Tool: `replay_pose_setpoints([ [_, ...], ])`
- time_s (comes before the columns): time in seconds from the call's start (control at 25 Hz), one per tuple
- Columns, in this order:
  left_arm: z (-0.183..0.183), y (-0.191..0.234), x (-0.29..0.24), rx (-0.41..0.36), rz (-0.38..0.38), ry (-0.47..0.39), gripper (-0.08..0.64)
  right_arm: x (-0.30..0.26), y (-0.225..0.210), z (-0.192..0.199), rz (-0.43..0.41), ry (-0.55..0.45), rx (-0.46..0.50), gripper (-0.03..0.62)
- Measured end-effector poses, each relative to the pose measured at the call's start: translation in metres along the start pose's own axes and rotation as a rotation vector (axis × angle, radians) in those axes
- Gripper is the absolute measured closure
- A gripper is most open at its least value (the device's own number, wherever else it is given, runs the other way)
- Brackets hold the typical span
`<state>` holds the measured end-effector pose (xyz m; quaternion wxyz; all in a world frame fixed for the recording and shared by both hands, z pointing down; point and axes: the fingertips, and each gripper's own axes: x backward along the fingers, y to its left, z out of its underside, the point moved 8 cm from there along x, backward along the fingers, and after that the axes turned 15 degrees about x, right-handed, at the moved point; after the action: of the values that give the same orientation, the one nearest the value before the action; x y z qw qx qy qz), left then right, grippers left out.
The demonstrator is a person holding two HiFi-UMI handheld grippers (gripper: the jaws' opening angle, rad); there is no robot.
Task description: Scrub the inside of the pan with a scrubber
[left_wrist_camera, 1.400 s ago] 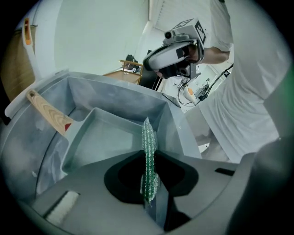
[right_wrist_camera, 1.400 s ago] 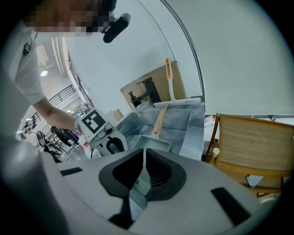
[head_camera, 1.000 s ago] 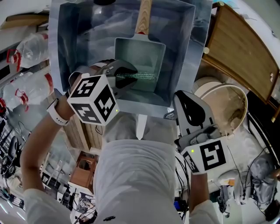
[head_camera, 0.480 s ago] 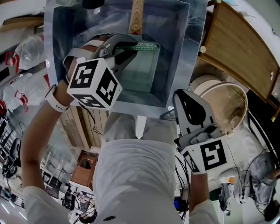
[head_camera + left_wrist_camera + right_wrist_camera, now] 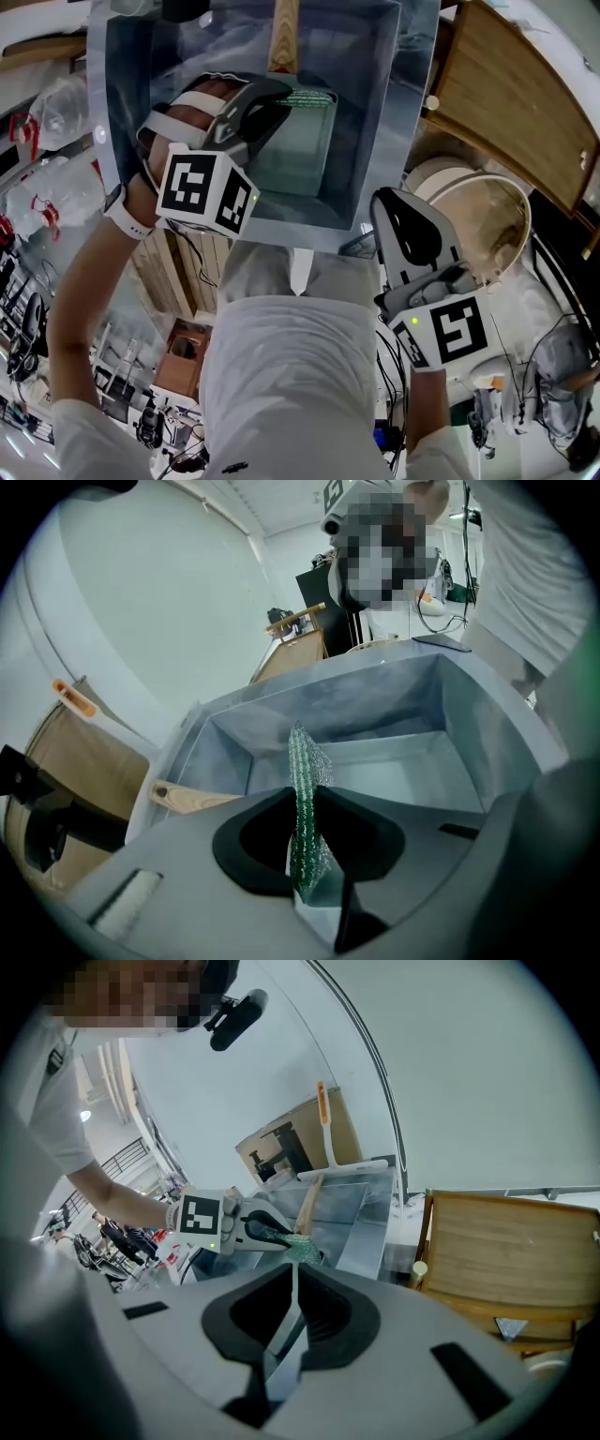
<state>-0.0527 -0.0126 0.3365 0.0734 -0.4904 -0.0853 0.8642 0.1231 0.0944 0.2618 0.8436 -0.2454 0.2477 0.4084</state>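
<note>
A rectangular metal pan (image 5: 302,155) with a wooden handle (image 5: 284,37) lies in the steel sink (image 5: 411,112). My left gripper (image 5: 286,101) is over the pan's far end near the handle, shut on a green mesh scrubber (image 5: 307,97). In the left gripper view the scrubber (image 5: 302,799) stands edge-on between the jaws, above the pan (image 5: 403,771). My right gripper (image 5: 386,204) hangs outside the sink's front right corner, shut and holding nothing. The right gripper view shows the right gripper (image 5: 293,1274) closed, and beyond it the left gripper (image 5: 255,1228) with the scrubber (image 5: 300,1246).
A wooden board (image 5: 516,103) stands right of the sink, with a white bucket (image 5: 478,225) below it. Clear plastic bottles (image 5: 56,103) lie to the left. A dark tap fitting (image 5: 187,9) sits at the sink's far edge.
My left gripper has carried the scrubber from the pan's near middle to its far end by the handle. The right gripper has stayed where it was.
</note>
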Motion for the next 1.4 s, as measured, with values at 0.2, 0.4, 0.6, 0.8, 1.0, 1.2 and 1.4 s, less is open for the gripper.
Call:
replay_pose_setpoints([
  [0.2, 0.0, 0.004, -0.004, 0.048, 0.034, -0.003, 0.485, -0.003, 0.0, -0.002, -0.008, -0.003, -0.003, 0.575],
  [0.4, 0.0, -0.003, -0.004, 0.066, 0.076, 0.002, 0.486, -0.005, 0.003, -0.004, -0.015, -0.001, -0.002, 0.575],
  [0.6, 0.006, -0.017, -0.005, 0.103, 0.107, 0.008, 0.486, -0.008, 0.005, -0.005, -0.018, 0.001, 0.004, 0.575],
  [0.8, 0.013, -0.044, -0.003, 0.105, 0.154, 0.026, 0.486, -0.01, 0.009, -0.005, -0.021, 0.003, 0.006, 0.575],
  [1.0, 0.022, -0.066, -0.002, 0.125, 0.199, 0.041, 0.486, -0.012, 0.013, -0.006, -0.022, 0.003, 0.007, 0.575],
  [1.2, 0.026, -0.082, -0.002, 0.126, 0.239, 0.053, 0.486, -0.012, 0.015, -0.007, -0.02, 0.004, 0.008, 0.575],
  [1.4, 0.029, -0.088, -0.001, 0.155, 0.253, 0.058, 0.486, -0.014, 0.017, -0.007, -0.02, 0.004, 0.007, 0.575],
])
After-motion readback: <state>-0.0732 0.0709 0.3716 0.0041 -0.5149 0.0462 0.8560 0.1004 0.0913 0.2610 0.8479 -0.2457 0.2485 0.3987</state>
